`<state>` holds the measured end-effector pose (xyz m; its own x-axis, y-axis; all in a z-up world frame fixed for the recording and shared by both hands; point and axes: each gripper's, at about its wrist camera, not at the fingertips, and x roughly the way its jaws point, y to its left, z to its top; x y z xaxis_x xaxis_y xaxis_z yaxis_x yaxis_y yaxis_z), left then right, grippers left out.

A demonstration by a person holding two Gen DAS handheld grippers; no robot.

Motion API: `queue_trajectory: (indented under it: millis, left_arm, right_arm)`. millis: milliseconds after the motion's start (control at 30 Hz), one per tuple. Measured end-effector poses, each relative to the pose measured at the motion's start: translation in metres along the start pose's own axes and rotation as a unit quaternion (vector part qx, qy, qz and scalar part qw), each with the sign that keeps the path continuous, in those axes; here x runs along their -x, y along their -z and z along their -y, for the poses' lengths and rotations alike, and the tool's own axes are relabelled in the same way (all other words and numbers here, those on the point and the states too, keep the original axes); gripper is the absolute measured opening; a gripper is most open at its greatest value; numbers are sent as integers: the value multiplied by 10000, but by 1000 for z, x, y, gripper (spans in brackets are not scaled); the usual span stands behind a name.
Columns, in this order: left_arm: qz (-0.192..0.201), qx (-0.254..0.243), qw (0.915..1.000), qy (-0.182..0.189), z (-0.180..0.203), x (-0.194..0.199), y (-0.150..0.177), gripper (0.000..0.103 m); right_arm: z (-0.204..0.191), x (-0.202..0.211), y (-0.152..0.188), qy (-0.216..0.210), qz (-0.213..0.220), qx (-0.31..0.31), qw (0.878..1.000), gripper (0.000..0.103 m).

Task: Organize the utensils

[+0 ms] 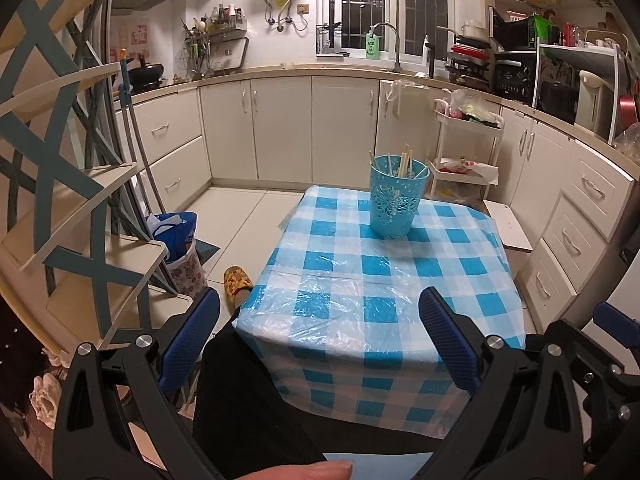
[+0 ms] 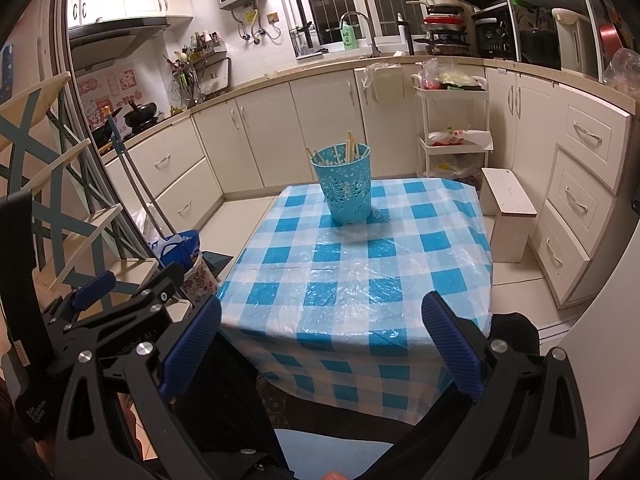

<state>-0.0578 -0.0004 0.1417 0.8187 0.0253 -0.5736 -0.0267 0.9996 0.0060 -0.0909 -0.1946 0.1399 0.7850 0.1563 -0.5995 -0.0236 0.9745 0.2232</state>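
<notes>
Left gripper [image 1: 320,320]: released, jaws wide apart and empty, held back from the near edge of the desk, above the person's dark-clad lap.
Right gripper [image 2: 322,322]: also spread and empty, at the same near edge, beside the left one.
Desk [image 2: 360,280]: covered with a blue-and-white checked plastic cloth; nothing lies loose on the cloth that I can see.
Cup [image 1: 398,196]: a turquoise perforated holder, upright, standing toward the far edge of the desk, well apart from both grippers.
Chopsticks [image 1: 406,160]: pale sticks standing in the cup, long axes near vertical and leaning slightly, tips poking above the rim.
Key relation: the cup lies straight ahead and beyond both grippers; from the left one it sits somewhat right of centre, from the right one close to centre, so the right looks marginally better lined up.
Judgement: with the sticks already in the cup, the task seems near its end or not yet begun; I cannot tell which.
Beyond the cup: floor, then white cabinets.
</notes>
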Motion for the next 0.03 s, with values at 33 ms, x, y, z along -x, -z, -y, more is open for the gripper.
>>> queue_trajectory:
  millis: [33]
  left_arm:
    - [-20,-7,10000,12,0,-1,0,96]
  right_arm:
    - [0,0,0,-3,-1,-3,10000,96]
